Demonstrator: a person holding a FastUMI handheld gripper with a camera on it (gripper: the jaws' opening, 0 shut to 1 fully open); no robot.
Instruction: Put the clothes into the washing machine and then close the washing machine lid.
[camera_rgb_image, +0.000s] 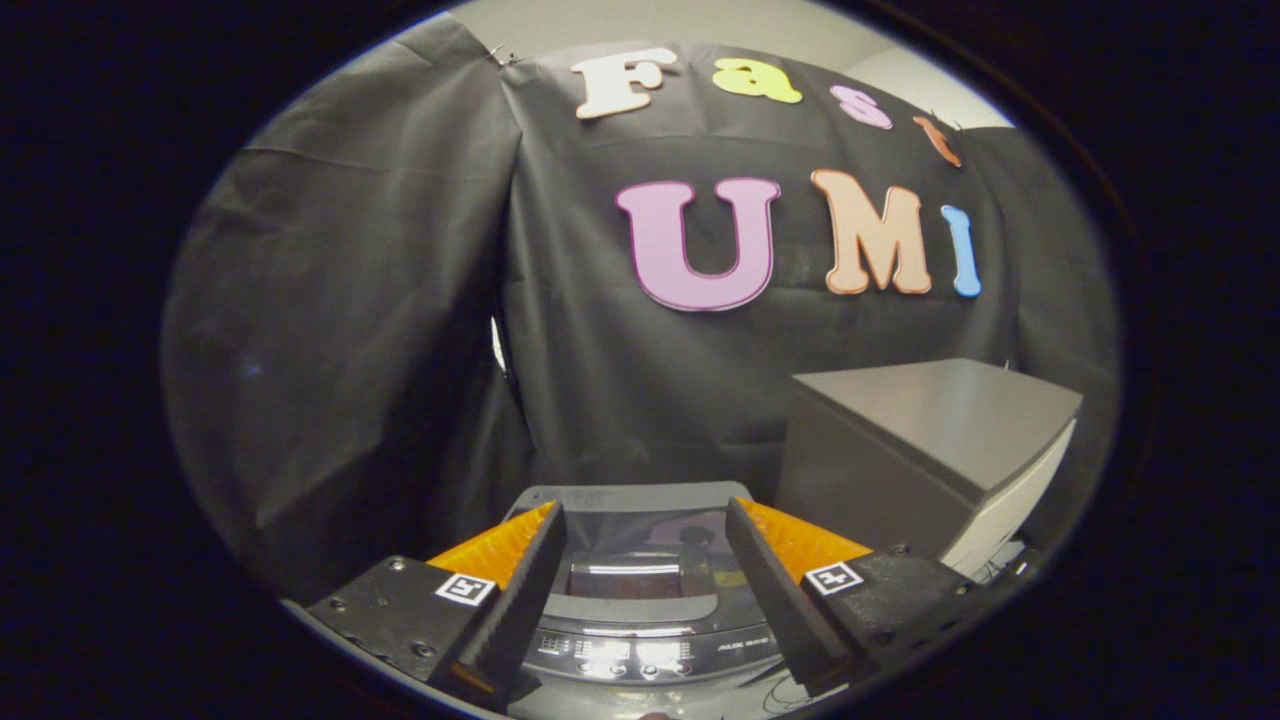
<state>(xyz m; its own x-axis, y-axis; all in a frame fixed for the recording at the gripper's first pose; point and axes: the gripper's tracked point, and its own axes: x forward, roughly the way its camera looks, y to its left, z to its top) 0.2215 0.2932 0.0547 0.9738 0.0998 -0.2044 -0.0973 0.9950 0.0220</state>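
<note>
The gripper (645, 525) hangs above a small dark grey top-loading washing machine (640, 600), its two fingers (525, 600) spread wide apart with nothing held between them.

The machine lies below and between the fingers, so that its top shows in the gap they frame. Its lid (640, 545) is a glossy, dark, see-through panel in a grey surround with rounded far corners, and it lies flat and closed over the tub. Bright streaks of light and dim shapes mirror in the glass, and what sits under it cannot be made out. Nearer than the lid, a curved grey handle lip runs across, and just nearer still is a dark control strip (640, 655) with pale markings and a row of small round buttons, too small to read.

Beyond the right finger, close beside the machine, stands a grey box-shaped cabinet (930, 440) with a flat matte top and a paler side face. A few thin dark cables (780, 690) trail beside the near right corner of the machine, under the right finger. Black cloth (350, 350) hangs in folds beyond everything.
</note>
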